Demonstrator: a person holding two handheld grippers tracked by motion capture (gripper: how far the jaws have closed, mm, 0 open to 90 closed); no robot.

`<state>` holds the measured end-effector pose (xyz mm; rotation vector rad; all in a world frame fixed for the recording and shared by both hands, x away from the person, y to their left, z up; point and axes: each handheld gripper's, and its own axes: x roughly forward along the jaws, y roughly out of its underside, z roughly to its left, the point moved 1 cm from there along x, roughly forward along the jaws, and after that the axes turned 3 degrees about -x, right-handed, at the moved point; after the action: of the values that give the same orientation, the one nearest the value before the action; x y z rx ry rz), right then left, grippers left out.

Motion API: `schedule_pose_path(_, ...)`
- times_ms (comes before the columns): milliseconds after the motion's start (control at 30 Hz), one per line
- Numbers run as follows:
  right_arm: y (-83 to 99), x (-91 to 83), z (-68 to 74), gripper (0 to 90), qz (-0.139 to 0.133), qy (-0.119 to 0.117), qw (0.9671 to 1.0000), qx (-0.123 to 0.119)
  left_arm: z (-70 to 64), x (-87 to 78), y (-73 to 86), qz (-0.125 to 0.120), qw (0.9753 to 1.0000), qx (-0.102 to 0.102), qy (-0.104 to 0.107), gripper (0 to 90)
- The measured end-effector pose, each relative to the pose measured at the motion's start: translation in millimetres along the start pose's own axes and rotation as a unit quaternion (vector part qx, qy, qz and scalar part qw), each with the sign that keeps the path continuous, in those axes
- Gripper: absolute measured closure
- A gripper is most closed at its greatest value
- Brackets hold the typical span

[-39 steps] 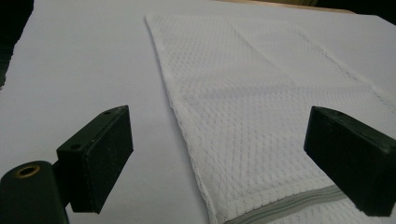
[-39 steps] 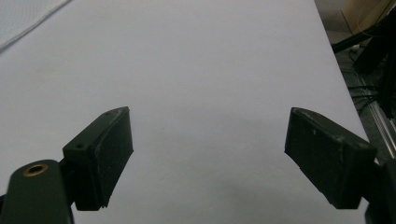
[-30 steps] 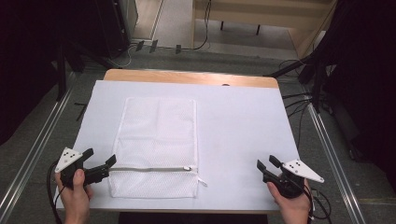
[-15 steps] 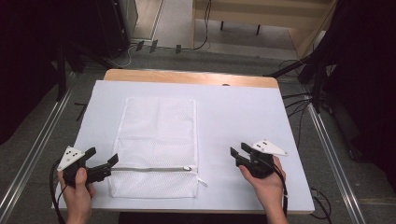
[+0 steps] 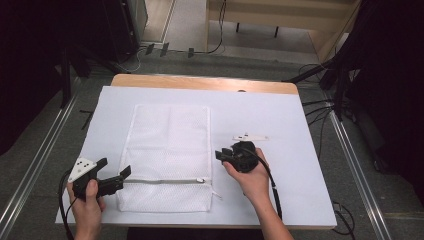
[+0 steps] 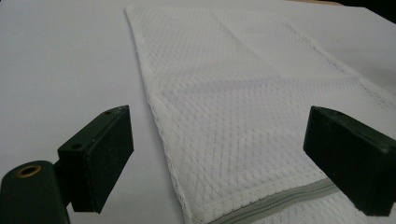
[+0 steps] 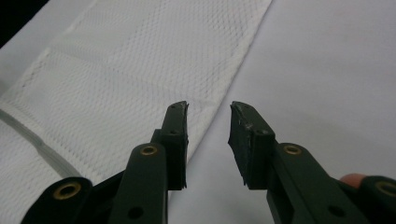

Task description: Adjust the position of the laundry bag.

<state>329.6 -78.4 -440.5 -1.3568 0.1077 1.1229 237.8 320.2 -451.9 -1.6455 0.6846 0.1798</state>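
White mesh laundry bag (image 5: 169, 155), rectangular with a grey zipper (image 5: 165, 181) near its close end, lies flat on the white-covered desk (image 5: 280, 120), left of middle. The left gripper (image 5: 116, 180), jaws wide apart and empty, sits at the bag's left edge by the zipper. The right gripper (image 5: 221, 154), jaws narrowly parted and empty, hovers just beside the right edge. Bare desk surrounds the bag.

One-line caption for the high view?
Open left gripper at mesh bag's zipper end; right gripper nears its edge.

Tool (image 6: 224, 163) jaws (wide apart) straddle the mesh bag's (image 6: 243, 102) left edge
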Motion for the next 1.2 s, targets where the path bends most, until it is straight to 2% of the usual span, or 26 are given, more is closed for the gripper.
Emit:
schedule_pose_path(100, -6.4, 14.0, 5.0, 68.6, 0.019, 0.013, 0.9997, -0.005, 0.7, -0.2, -0.1, -0.003, 1.0, -0.004, 0.002, 8.4)
schedule_pose_path(200, -9.8, 25.5, 6.9, 68.6, 0.036, 0.03, 0.9989, 0.001, 1.5, -0.2, -0.3, -0.001, 1.0, -0.005, 0.003, 8.5)
schedule_pose_path(300, -11.2, 37.1, 5.9, 68.6, 0.059, 0.027, 0.9974, 0.03, 1.1, 0.4, -0.4, 0.001, 1.0, -0.004, 0.004, 8.6)
schedule_pose_path(333, -11.2, 37.1, 5.9, 68.6, 0.059, 0.027, 0.9974, 0.03, 0.9, 0.6, -0.3, 0.001, 1.0, -0.003, 0.005, 8.6)
schedule_pose_path(400, -11.0, 40.2, 4.5, 68.6, 0.073, 0.019, 0.9958, 0.052, 0.3, 0.9, -0.3, 0.002, 1.0, -0.003, 0.005, 8.6)
schedule_pose_path(467, -11.0, 41.8, 2.8, 68.6, 0.093, 0.01, 0.9918, 0.087, -0.1, 1.2, -0.2, 0.002, 1.0, -0.003, 0.004, 8.5)
schedule_pose_path(500, -10.8, 42.0, 0.8, 69.5, 0.103, -0.002, 0.9894, 0.102, 0.0, 1.3, -0.2, 0.002, 1.0, -0.003, 0.004, 8.6)
schedule_pose_path(667, -10.0, 41.4, -0.5, 71.1, 0.119, -0.004, 0.9882, 0.096, -0.3, 2.1, -0.1, 0.003, 1.0, -0.003, 0.006, 8.6)
schedule_pose_path(867, -10.2, 41.9, 1.4, 70.6, 0.137, -0.007, 0.9857, 0.097, -1.4, 3.1, 0.2, 0.009, 0.9999, 0.001, 0.004, 8.6)
schedule_pose_path(900, -10.2, 42.7, 2.5, 70.3, 0.142, -0.008, 0.9844, 0.103, -1.3, 3.1, 0.2, 0.009, 0.9999, 0.0, 0.004, 8.6)
schedule_pose_path(967, -9.5, 44.1, 2.6, 70.3, 0.151, -0.009, 0.9837, 0.098, -0.8, 3.3, 0.3, 0.01, 0.9999, -0.001, 0.003, 8.6)
schedule_pose_path(1200, -9.8, 48.0, 4.8, 70.2, 0.158, -0.007, 0.9821, 0.102, 0.5, 3.5, 0.4, 0.009, 0.9999, -0.005, 0.003, 8.6)
